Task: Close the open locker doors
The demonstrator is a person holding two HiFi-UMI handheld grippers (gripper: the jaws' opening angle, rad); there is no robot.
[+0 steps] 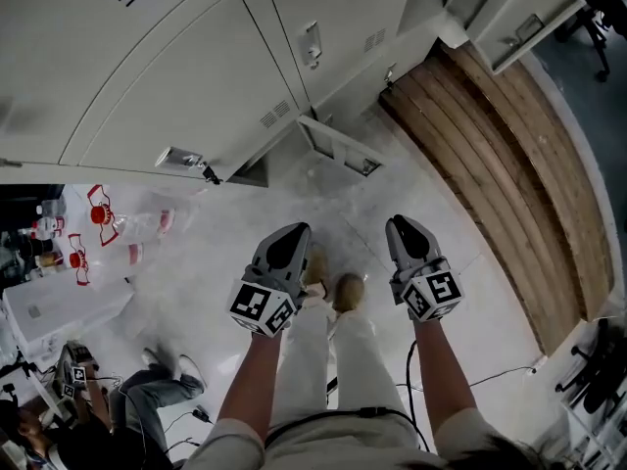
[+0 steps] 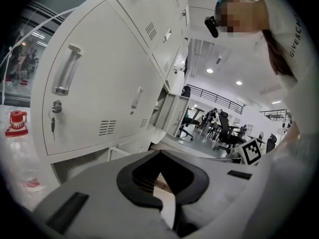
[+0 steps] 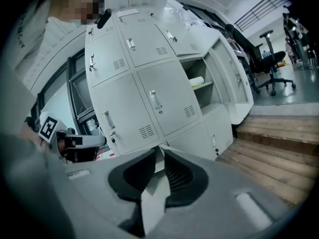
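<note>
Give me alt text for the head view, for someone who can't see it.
Looking steeply down, a person holds the left gripper and right gripper above a pale floor, facing grey lockers. One locker door stands open just ahead, and another open door shows at top right beside wooden steps.

The locker bank (image 1: 196, 76) stood ahead, along the far side of the floor (image 1: 392, 179). A low door (image 1: 338, 150) stood ajar at its foot, near the middle. Another open door (image 1: 519, 13) projected at the far right. Wooden steps (image 1: 509, 164) ran to the right of the lockers. A seated person (image 1: 147, 399) was on the floor at near left, outside the left gripper (image 1: 294, 231). The right gripper (image 1: 404, 223) hung beside it.
</note>
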